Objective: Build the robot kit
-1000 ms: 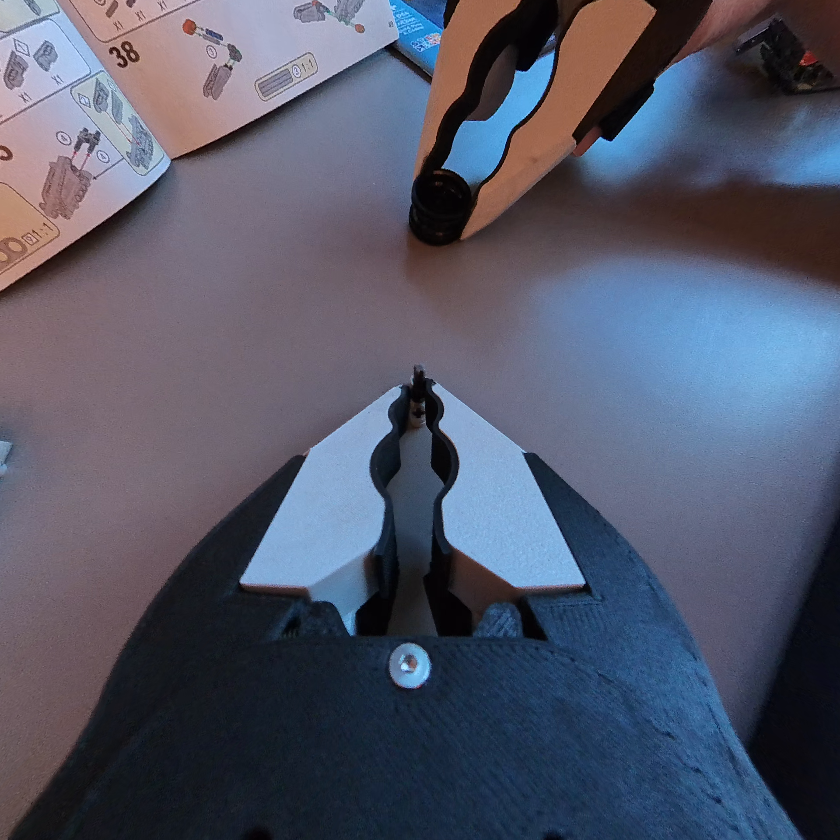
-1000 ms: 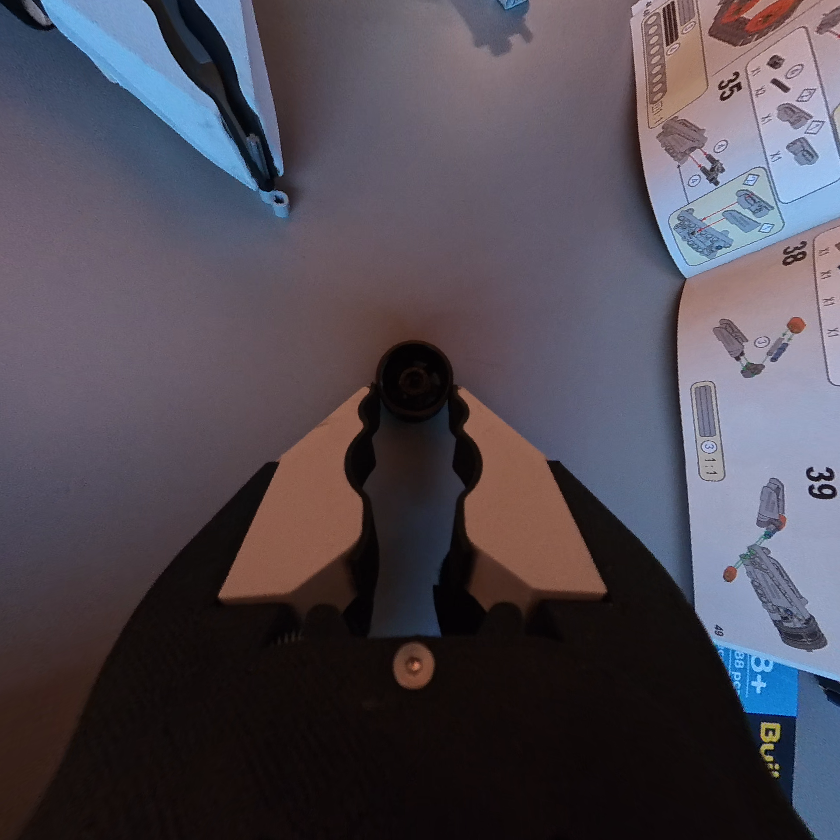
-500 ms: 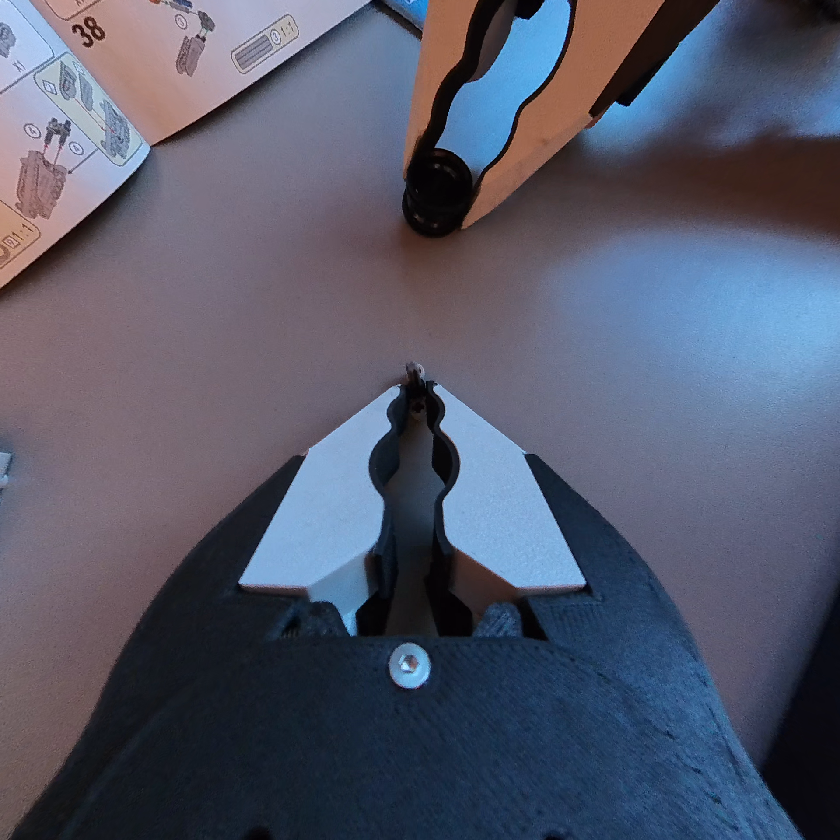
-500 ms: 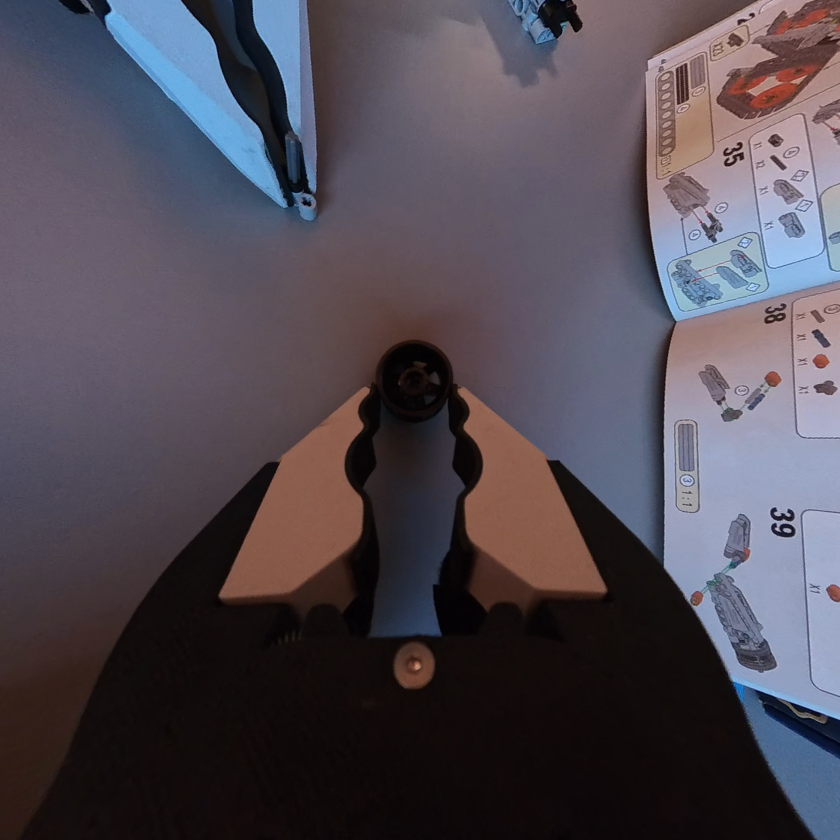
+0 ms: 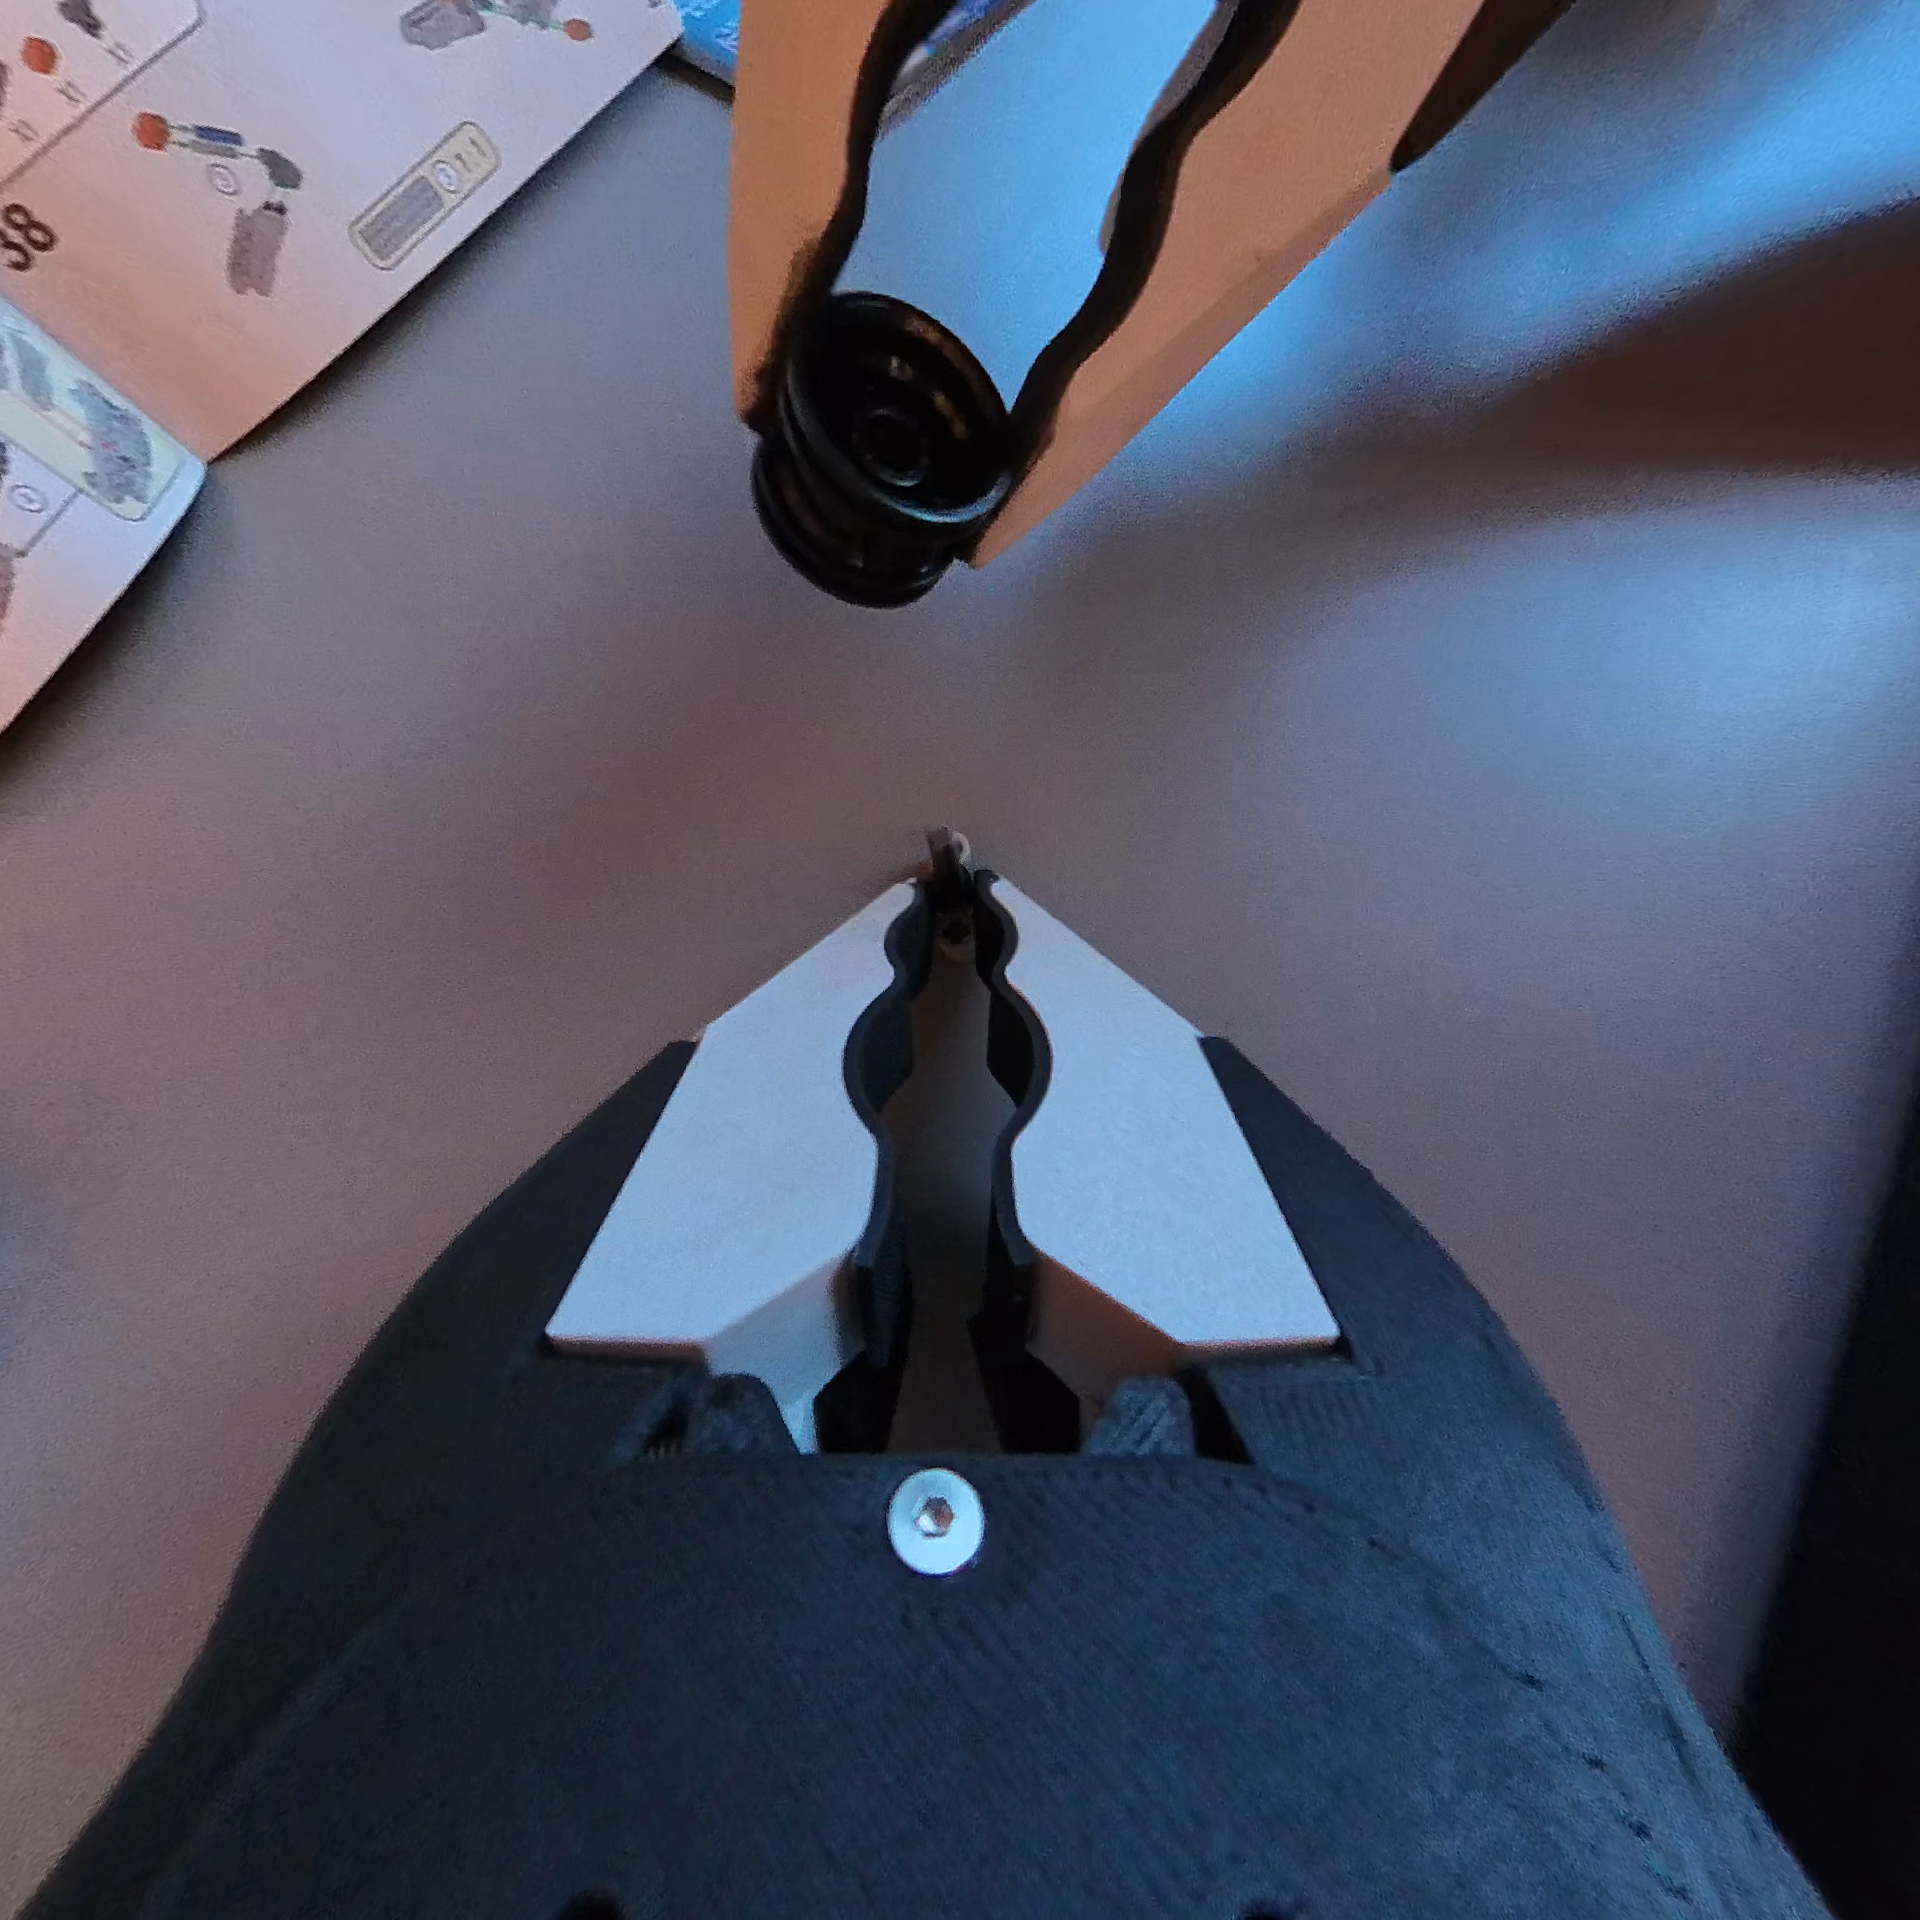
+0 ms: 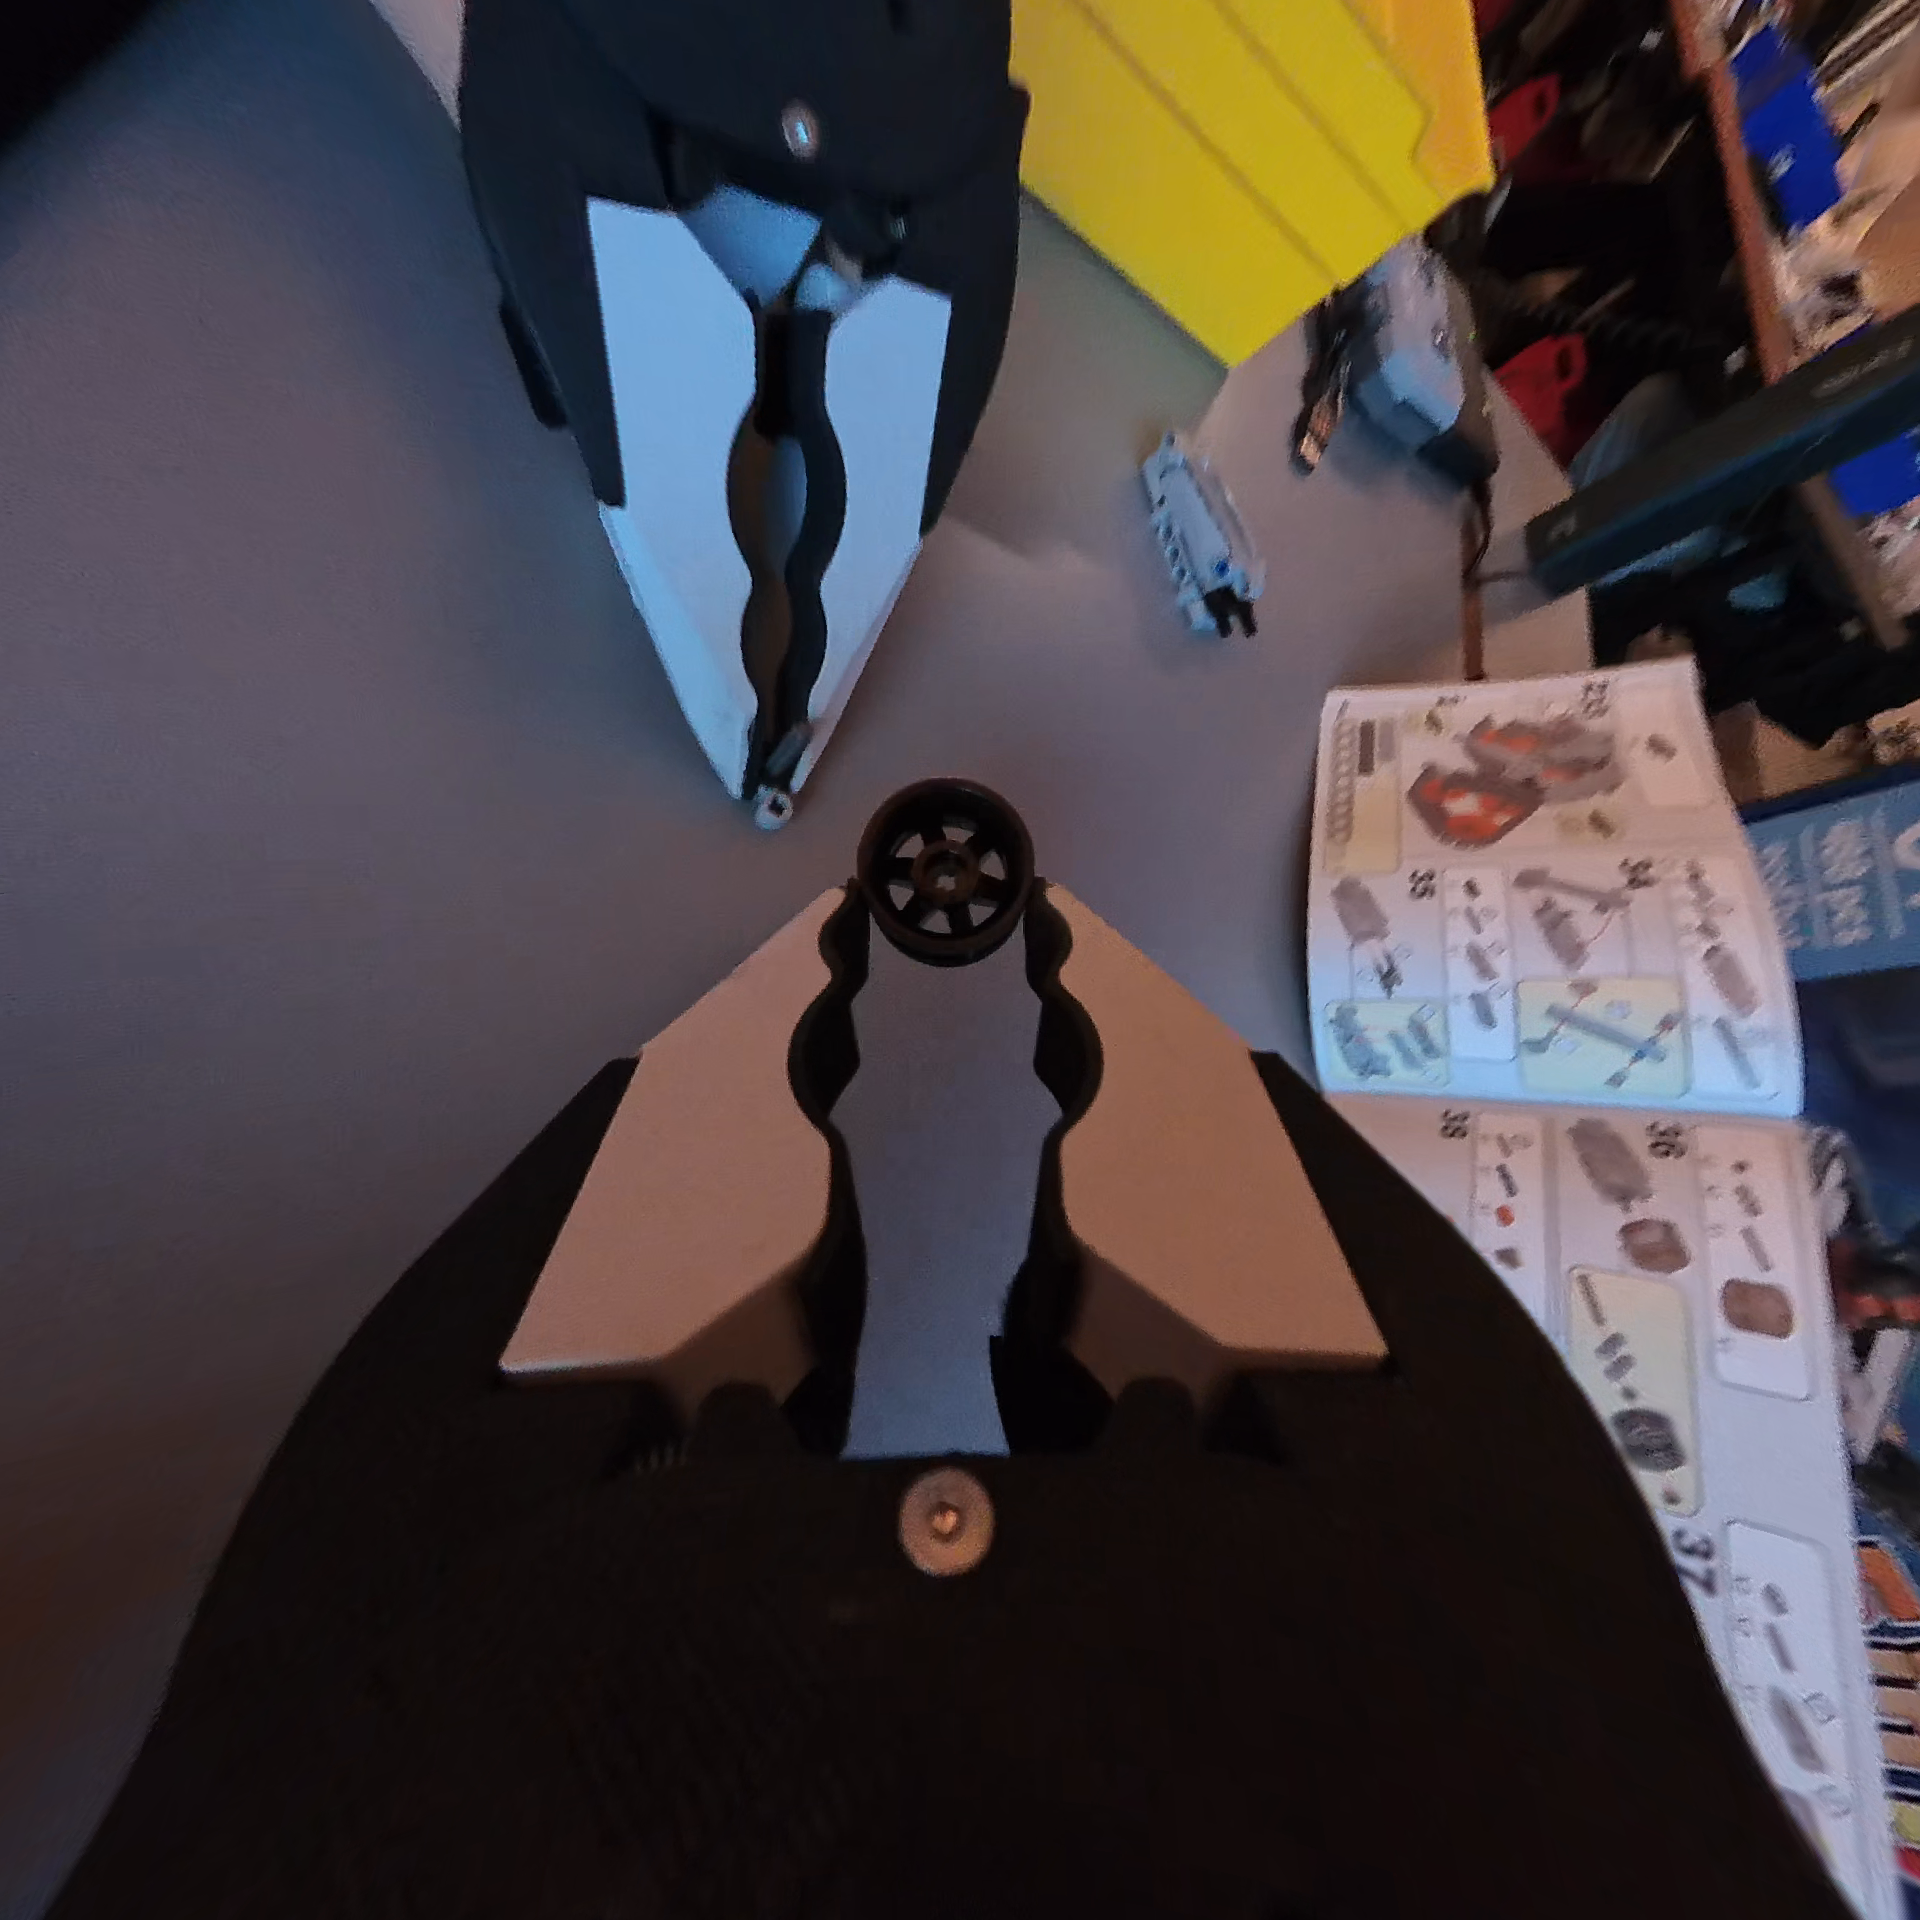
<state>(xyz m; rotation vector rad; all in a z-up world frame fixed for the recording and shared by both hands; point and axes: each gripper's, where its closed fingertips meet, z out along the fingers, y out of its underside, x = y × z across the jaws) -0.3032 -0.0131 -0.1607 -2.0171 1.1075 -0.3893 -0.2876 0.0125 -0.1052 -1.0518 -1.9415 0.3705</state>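
**Two tools meet tip to tip over the worktop**

Your left tool (image 5: 948, 883) is closed almost fully. Its jaws pinch a small grey piece (image 6: 774, 805) at the very tip, and only the end of that piece pokes out ahead of the fingers. Your right tool (image 6: 943, 899) stands partly open, its jaws spread just wide enough to clamp a black spoked wheel (image 6: 943, 873) by its ribbed rim between the fingertips.

The two tools point at each other. In the right wrist view the small grey piece sits just beside the wheel's upper left edge, near it but apart. In the left wrist view the wheel's open face is turned towards your left tool, with bare worktop (image 5: 416, 831) showing between them. Whether the wheel is clear of the surface cannot be told from either view.

Farther out, an open instruction booklet (image 6: 1538, 935) lies flat to the right of your right tool, with a blue box (image 6: 1849, 883) partly under its far edge. A grey studded beam (image 6: 1195, 540) rests alone beyond the booklet. A yellow bin (image 6: 1247, 156) stands at the back of the worktop, and the blurred clutter past it cannot be made out.
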